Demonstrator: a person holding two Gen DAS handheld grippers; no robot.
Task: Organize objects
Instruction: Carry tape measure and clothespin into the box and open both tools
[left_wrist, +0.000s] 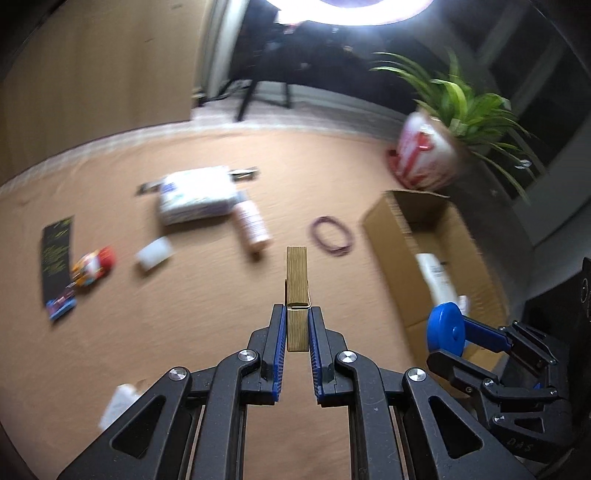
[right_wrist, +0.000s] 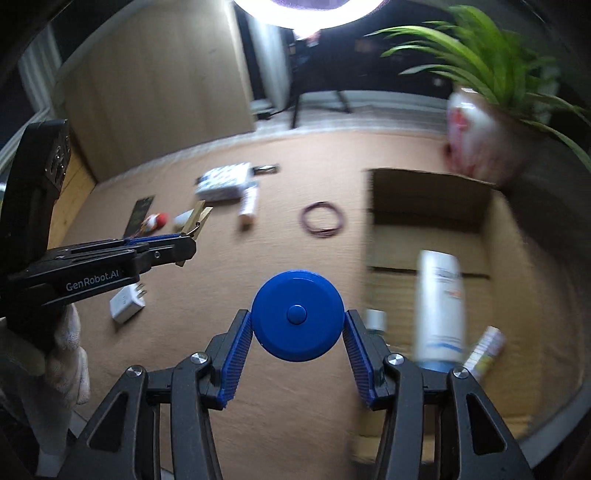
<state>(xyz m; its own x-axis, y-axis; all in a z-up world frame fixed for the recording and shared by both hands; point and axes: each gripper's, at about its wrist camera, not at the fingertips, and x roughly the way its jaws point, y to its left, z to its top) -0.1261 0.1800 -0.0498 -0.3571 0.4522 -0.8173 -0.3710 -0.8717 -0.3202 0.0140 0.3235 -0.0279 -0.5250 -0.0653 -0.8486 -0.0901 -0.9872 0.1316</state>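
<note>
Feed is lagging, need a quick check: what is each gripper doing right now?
Left gripper: shut on the wooden clothespin.
Right gripper: shut on the blue round tape measure.

Wooden clothespin (left_wrist: 296, 295) clamped between left gripper (left_wrist: 297, 325) pads, pointing forward; round blue disc (right_wrist: 297, 314) with centre button gripped edgewise in right gripper (right_wrist: 298, 325); open cardboard box (right_wrist: 373, 221) at right, white bottle (right_wrist: 439, 306) inside.

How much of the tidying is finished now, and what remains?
Done: a white bottle and small items lie in the cardboard box. In hand: left gripper holds a wooden clothespin; right gripper holds a blue round case. Left: a ring, packet, and charger.
</note>
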